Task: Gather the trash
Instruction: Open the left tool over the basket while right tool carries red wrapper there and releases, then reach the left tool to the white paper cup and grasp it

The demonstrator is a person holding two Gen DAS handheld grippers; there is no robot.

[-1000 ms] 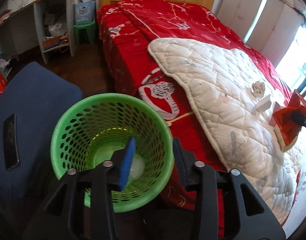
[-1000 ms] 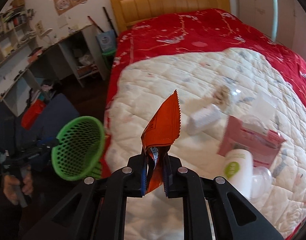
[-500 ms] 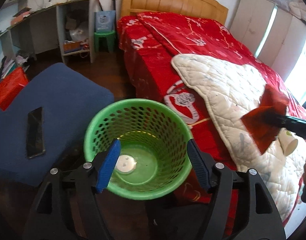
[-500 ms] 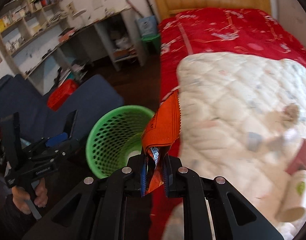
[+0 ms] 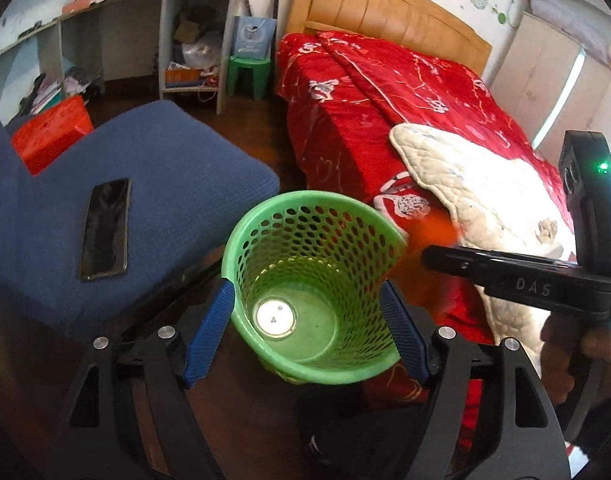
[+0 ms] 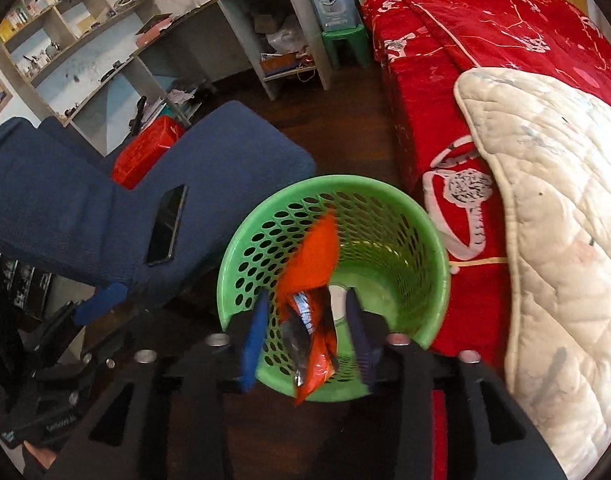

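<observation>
Item: release of an orange snack wrapper (image 6: 311, 280) over the green basket (image 6: 433, 248), which stands on the floor between the bed (image 6: 505, 40) at 3 o'clock and the blue chair (image 6: 85, 200) at 9 o'clock. My right claw (image 6: 307, 334) is opening, its pads now clear of the wrapper on both sides; the wrapper hangs between them, upper end inside the basket, lower end overlapping the near rim at 6 o'clock. Risk, as I judge it: the lower end may catch on that rim and tip the wrapper out onto the floor, since it is long, light and slanted rather than dropping straight. A second risk: my left claw (image 5: 305, 336) is also opening, with one pad at each side of the basket; I cannot tell whether the pads touch the wall. If I pull that hand away carelessly I may drag or tilt the basket. In the left view my right claw reaches in from 3 o'clock close to the rim, so a knock there is possible too. Contents of basket: one round white lid or disc (image 5: 275, 317) flat on the bottom, nothing else but the arriving wrapper. Elsewhere: a dark phone (image 5: 105, 228) lies on the chair seat; a white quilt (image 6: 557, 220) covers part of the bed.
</observation>
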